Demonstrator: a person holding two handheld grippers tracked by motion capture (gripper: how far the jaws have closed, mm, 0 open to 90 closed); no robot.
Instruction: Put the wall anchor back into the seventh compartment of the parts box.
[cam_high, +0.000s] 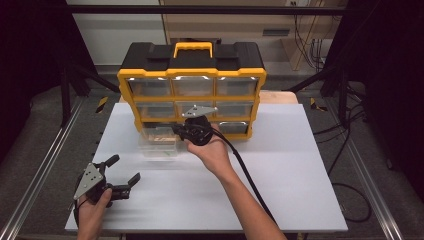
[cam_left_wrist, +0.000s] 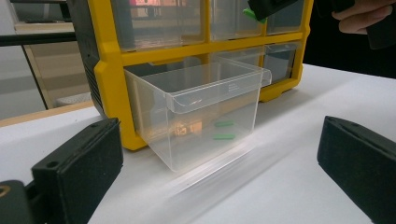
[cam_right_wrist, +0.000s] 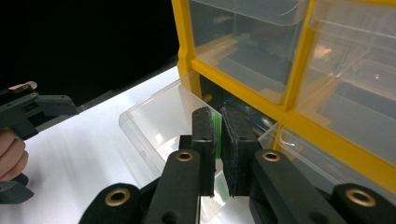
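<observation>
Right gripper (cam_right_wrist: 217, 140) hovers above the open drawer (cam_right_wrist: 159, 126), its matte black, blocky jaws pinched nearly together on a thin green strip (cam_right_wrist: 216, 128); most of that strip is hidden between the pads. Clear, glossy plastic forms the drawer, pulled out of the bottom-left slot of the yellow-and-black organizer (cam_high: 192, 75) onto the white desk (cam_high: 280, 170). Two more small green pieces (cam_left_wrist: 223, 130) lie inside it, blurred through the wall. Left gripper (cam_high: 120, 175), jaws spread wide and holding nothing, rests low on the desk near the front-left corner, well apart from the drawer.
</observation>
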